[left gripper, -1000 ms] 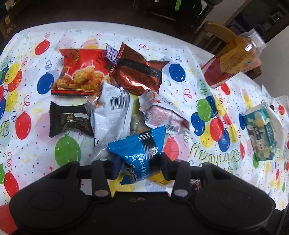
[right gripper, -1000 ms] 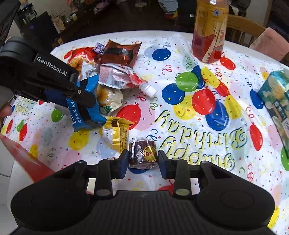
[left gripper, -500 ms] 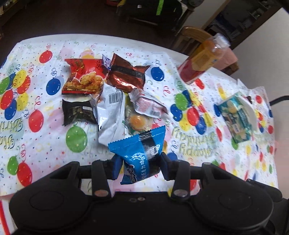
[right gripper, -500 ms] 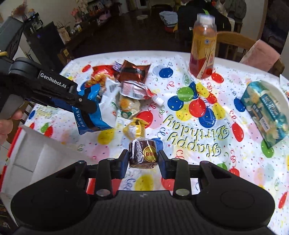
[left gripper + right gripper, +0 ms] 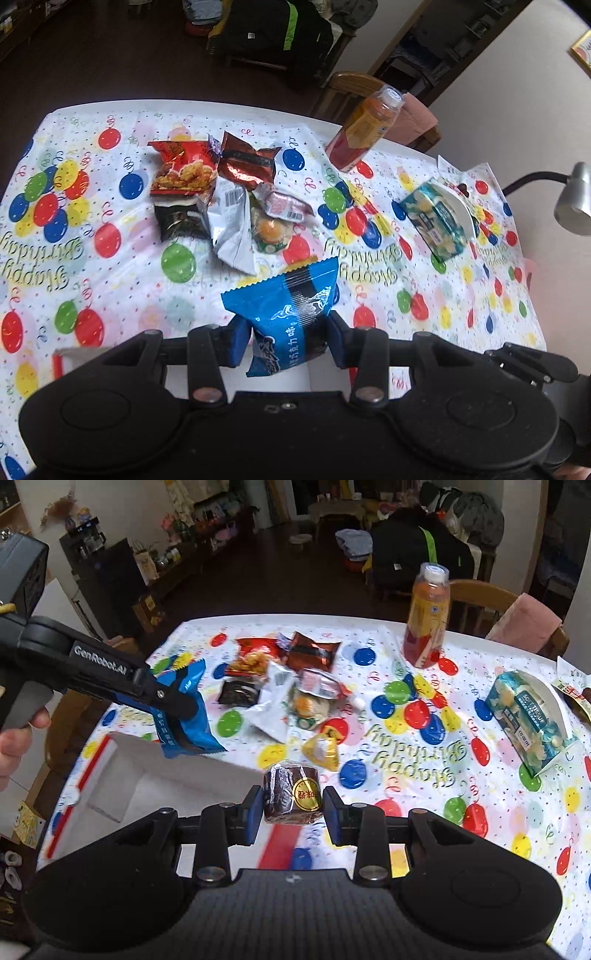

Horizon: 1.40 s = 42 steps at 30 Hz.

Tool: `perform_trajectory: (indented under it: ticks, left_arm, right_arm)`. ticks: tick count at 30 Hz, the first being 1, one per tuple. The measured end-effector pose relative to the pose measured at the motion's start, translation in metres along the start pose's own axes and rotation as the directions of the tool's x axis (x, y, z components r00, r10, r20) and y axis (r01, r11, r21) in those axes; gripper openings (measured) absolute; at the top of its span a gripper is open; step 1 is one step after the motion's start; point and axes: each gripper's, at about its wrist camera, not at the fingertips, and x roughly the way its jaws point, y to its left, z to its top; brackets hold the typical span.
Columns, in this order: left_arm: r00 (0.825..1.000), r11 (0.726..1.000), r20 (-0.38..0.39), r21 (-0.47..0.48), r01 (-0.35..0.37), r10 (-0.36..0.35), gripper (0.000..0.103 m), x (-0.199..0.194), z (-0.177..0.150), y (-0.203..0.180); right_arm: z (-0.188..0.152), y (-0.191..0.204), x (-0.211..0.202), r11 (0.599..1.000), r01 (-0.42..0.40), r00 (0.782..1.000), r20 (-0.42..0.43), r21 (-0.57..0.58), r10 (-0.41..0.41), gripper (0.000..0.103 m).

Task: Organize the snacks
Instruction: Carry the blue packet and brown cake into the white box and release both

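Observation:
My left gripper [image 5: 286, 341] is shut on a blue snack packet [image 5: 291, 306], held in the air above the near table edge. From the right wrist view the same left gripper [image 5: 173, 716] and blue packet [image 5: 188, 716] hang over a white box [image 5: 147, 775] with a red rim. My right gripper [image 5: 290, 814] is shut on a small brown round cake [image 5: 291, 795] with a gold sticker. A pile of snack packets [image 5: 225, 192] lies on the balloon tablecloth, with a yellow wrapped snack [image 5: 323, 747] near it.
An orange drink bottle [image 5: 426, 616] stands at the table's far side by a wooden chair [image 5: 480, 602]. A teal tissue pack [image 5: 528, 716] lies in a white holder at right. A person's hand [image 5: 14, 738] holds the left gripper. A lamp head [image 5: 574, 201] sits far right.
Both grippers have risen and pulled back toward the near table edge with their snacks still held. The white box has come into view under the left gripper.

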Motion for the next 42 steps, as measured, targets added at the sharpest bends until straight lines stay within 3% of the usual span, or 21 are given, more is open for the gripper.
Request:
perform_trajectory:
  ticks: [8,18,28,42]
  left_arm:
    - [1.000,0.999,-0.017,0.041,-0.004,0.005,0.041,-0.025,-0.032,0.014]
    - [0.998,0.997,-0.061,0.070,-0.021,0.025,0.041,-0.037,-0.070,0.037]
    - [0.987,0.993,-0.139,0.101,-0.069,0.083,0.041,-0.018,-0.106,0.061]
    - [0.957,0.976,-0.235,0.176,-0.131,0.170,0.041,0.023,-0.136,0.070]
  right_arm:
    - [-0.016,0.042,-0.012,0.999,-0.032,0.999,-0.009,-0.034,0.032,0.034]
    - [-0.039,0.088,0.005,0.995,-0.064,0.996,-0.064,-0.072,0.060,0.034]
    - [-0.060,0.116,0.040,0.994,-0.085,0.989,-0.124,-0.068,0.076,0.034]
    - [-0.084,0.132,0.093,0.992,-0.081,0.974,-0.219,-0.095,0.059,0.034]
